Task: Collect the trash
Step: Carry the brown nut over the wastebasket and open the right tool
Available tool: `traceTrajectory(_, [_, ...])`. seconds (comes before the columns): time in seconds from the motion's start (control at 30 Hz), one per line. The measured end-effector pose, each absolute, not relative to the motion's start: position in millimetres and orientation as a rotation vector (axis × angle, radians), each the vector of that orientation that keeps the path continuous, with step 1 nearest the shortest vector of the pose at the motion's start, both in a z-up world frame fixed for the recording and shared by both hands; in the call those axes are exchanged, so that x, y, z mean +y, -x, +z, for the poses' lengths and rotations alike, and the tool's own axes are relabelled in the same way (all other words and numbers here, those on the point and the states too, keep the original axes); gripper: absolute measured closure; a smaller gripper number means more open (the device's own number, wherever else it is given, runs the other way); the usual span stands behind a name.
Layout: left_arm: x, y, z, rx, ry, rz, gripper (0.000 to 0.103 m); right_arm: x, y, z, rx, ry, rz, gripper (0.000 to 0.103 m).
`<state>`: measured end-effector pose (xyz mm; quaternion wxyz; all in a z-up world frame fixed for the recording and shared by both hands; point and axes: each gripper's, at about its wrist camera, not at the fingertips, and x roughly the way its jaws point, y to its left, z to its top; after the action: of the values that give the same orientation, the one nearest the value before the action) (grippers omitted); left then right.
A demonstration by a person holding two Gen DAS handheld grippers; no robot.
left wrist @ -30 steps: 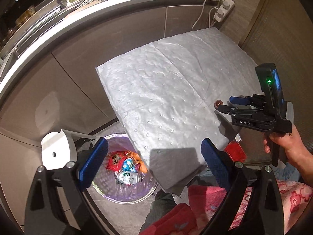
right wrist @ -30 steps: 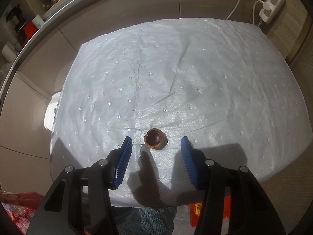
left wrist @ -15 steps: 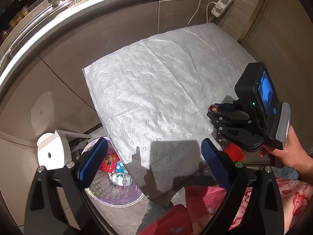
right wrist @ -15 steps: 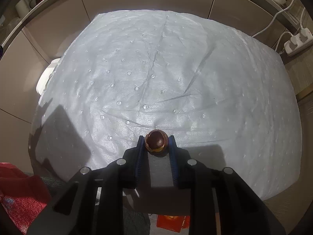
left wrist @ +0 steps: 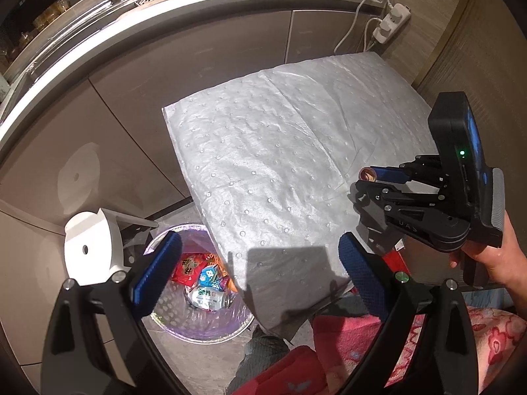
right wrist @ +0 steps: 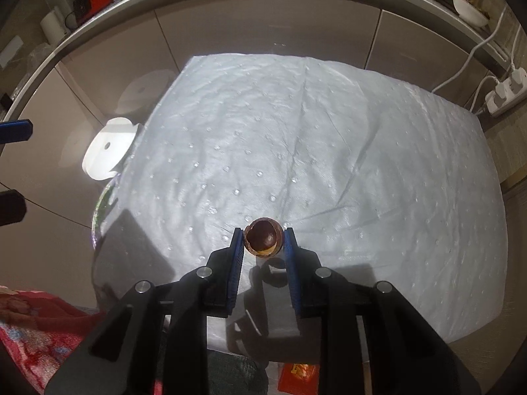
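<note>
My right gripper is shut on a small round brown nut shell and holds it lifted above the white padded sheet; its shadow falls on the sheet below. In the left wrist view the right gripper shows at the right with the shell at its tips. My left gripper is open and empty, above the trash bin on the floor. The bin has a purple liner and holds wrappers and a crushed can.
A white bin lid stands beside the bin, against beige cabinet doors. A power strip hangs at the back right. A red packet lies on the floor below the sheet's near edge. Red patterned cloth shows at the bottom.
My right gripper closed on the nut shell and lifted it off the sheet. The left gripper stayed open and drifted a little above the bin.
</note>
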<state>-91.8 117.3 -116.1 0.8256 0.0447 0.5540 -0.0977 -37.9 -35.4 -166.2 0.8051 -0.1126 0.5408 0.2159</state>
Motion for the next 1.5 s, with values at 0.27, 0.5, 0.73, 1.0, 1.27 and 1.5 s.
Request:
traceTrajectory(0.27, [177.3,113.8,-111.8,1.159,-0.057,-0.115,0.011,39.5,54.2,-134.4,1.125,0.256,0.619,0.078])
traceTrajectory(0.5, [246.8,146.8,-125.8,1.199,-0.008,0.004,0.011,133.8,78.4,-157.1,1.185,0.333,0.794,0.078])
traceTrajectory(0.73, [297.8,173.1,-147.2,1.252,0.034,0.103,0.011,196.1,88.3,-210.2,1.292,0.416,0.848,0.078])
traceTrajectory(1.0, [319.3,183.5,-162.6,1.290,0.069,0.141,0.011,220.8,86.7,-247.9,1.355,0.477,0.849,0.076])
traceTrajectory(1.27, [314.3,178.8,-163.3,1.295,0.060,0.122,0.011,214.5,80.4,-241.6,1.349,0.442,0.831,0.054])
traceTrajectory(1.5, [302.9,167.5,-150.1,1.263,0.035,0.083,0.011,184.8,67.5,-205.4,1.271,0.366,0.741,0.043])
